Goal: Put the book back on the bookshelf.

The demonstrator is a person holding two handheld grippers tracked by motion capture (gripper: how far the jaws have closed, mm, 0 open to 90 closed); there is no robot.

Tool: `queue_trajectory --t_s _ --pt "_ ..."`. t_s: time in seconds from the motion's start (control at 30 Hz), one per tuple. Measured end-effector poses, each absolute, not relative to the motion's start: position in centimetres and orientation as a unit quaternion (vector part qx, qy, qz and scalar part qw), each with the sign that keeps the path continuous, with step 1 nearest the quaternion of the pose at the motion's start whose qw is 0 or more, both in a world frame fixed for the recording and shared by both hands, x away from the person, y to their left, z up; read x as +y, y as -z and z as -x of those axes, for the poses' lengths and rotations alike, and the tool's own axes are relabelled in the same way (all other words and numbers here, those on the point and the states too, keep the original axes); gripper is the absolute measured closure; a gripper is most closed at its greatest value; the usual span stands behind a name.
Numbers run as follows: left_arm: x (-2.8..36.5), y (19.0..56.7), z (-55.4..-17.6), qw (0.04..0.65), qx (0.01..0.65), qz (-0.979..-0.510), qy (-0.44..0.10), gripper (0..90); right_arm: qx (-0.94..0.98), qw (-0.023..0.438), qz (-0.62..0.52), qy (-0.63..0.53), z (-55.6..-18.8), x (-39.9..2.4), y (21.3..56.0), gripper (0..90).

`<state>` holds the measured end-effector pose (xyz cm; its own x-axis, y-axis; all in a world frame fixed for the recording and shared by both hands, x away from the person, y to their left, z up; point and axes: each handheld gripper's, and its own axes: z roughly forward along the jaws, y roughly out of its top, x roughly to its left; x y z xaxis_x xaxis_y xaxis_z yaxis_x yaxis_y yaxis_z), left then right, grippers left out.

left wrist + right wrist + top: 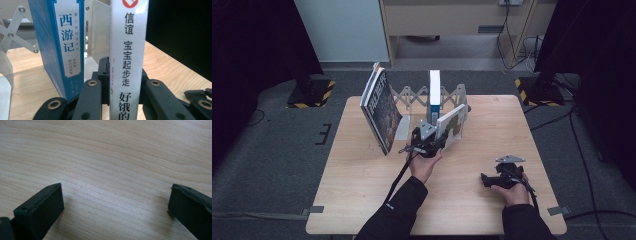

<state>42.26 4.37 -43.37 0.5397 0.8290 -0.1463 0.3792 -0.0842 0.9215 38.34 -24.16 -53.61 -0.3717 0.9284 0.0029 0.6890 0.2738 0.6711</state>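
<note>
A thin white book (450,125) with black Chinese lettering on its spine (127,62) stands tilted on the wooden table (362,175), just in front of the metal folding book rack (412,95). My left gripper (438,140) is shut on its lower spine, one black jaw on each cover (123,72). A thicker blue and white book (434,92) stands upright in the rack, to the left of the held one in the left gripper view (62,42). My right gripper (486,180) lies low at the table's front right, open over bare wood (115,205).
A large dark-covered book (381,111) leans at the rack's left end. The rack's scissor links (15,32) and a pale metal divider (97,37) stand behind the books. Black stands (309,92) flank the table on the grey floor.
</note>
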Motion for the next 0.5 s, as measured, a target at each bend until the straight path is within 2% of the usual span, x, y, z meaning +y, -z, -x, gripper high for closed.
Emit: queue_trajectory --t_s 0.5 --pt "3.3 44.8 -43.7 0.5 0.433 -0.707 -0.252 74.4 0.772 0.202 -0.521 -0.302 -38.4 -24.1 53.7 0.2"
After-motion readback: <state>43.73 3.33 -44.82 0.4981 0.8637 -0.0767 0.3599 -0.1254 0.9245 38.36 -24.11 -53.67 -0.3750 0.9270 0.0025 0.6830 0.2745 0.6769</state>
